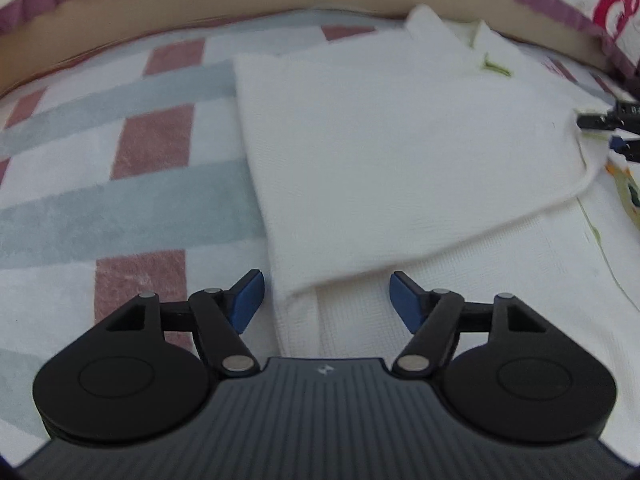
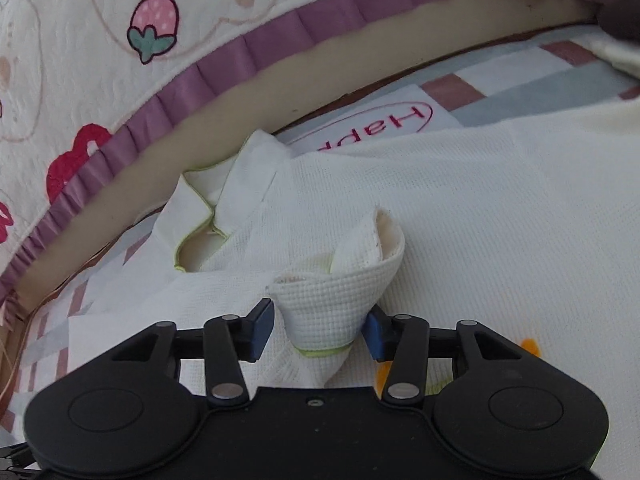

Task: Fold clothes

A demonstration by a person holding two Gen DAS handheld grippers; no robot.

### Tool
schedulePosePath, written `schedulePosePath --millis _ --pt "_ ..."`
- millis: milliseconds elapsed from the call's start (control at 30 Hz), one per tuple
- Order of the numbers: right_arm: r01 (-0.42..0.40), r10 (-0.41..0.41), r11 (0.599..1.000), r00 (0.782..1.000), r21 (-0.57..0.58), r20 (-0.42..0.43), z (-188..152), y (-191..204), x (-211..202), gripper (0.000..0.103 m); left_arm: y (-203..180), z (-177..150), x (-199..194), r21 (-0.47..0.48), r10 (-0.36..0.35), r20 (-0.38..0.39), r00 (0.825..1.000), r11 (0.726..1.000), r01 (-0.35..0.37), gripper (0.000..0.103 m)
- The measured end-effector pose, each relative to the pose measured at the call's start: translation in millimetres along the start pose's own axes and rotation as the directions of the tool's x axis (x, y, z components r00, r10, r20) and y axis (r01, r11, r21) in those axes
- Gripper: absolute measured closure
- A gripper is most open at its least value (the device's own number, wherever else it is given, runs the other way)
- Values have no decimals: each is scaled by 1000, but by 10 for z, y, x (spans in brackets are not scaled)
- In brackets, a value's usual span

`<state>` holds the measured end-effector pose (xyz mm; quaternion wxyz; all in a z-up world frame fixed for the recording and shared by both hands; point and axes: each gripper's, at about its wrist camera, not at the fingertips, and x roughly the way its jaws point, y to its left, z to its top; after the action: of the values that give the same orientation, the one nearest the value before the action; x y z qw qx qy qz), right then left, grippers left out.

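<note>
A white waffle-knit shirt (image 1: 400, 152) with a lime-edged collar (image 2: 200, 216) lies on the rug, one side folded over its body. My left gripper (image 1: 326, 300) is open just above the shirt's near left edge, with nothing between its fingers. My right gripper (image 2: 320, 330) is open, its blue pads standing wide on either side of a bunched, upright sleeve cuff (image 2: 340, 280), which looks loose rather than pinched. The right gripper's fingertips (image 1: 600, 120) also show at the far right edge of the left wrist view, by the folded flap.
The shirt rests on a rug (image 1: 140, 160) checked in pink, grey and white. A bed base (image 2: 320, 52) with a purple-frilled strawberry quilt (image 2: 152, 32) runs along the far side. A white label (image 2: 384, 120) with red lettering lies by the collar.
</note>
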<state>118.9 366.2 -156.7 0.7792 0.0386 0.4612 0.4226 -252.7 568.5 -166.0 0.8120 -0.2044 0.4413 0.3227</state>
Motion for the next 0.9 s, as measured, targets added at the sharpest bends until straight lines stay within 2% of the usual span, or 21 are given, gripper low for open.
schedulePosePath --millis 33,67,133,300,367,433,500,567,600,667,733,767,833,900 --pt "-4 4 1000 1000 -17 17 4 -3 -43 88 0 14 -2 20 36 19 999 999 -36 73" --pt "-7 8 999 999 -35 35 -4 -17 -106 88 18 20 -11 25 59 30 998 998 -60 80" --pt "-12 18 997 997 -73 72 -19 -45 -231 88 115 15 -57 -34 64 20 998 997 -63 92" --pt "-19 46 986 986 -168 160 -59 -115 -544 88 158 -39 -132 -37 91 6 996 995 -91 91" --pt "29 0 976 991 -217 135 -107 -175 -496 85 94 -39 -134 -5 112 3 994 994 -112 91" --pt "39 -21 984 995 -173 101 -123 -285 -430 82 31 -42 -137 23 135 3 991 991 -135 91" --pt "42 -33 993 996 -112 80 -122 -406 -388 69 43 -49 -169 9 131 -5 991 991 -131 89" --pt "27 -30 999 990 21 135 -32 -578 -484 60 125 -49 -242 -44 86 -6 996 995 -87 86" --pt "31 -39 998 988 54 146 14 -649 -520 60 179 -50 -297 -75 59 5 998 995 -59 86" --pt "32 -41 997 992 76 122 114 -771 -558 58 279 -43 -462 -147 -15 60 998 989 23 79" --pt "22 -29 996 996 91 81 163 -813 -515 58 338 -32 -676 -211 -90 158 983 970 123 72" --pt "15 -20 995 998 96 56 175 -813 -474 57 323 -17 -736 -209 -115 202 973 965 158 65" --pt "0 -1 994 1000 109 6 199 -815 -391 50 259 23 -797 -182 -153 273 950 961 207 60" --pt "-13 19 993 999 121 -44 224 -816 -307 41 188 72 -680 -163 -185 286 940 957 238 60"
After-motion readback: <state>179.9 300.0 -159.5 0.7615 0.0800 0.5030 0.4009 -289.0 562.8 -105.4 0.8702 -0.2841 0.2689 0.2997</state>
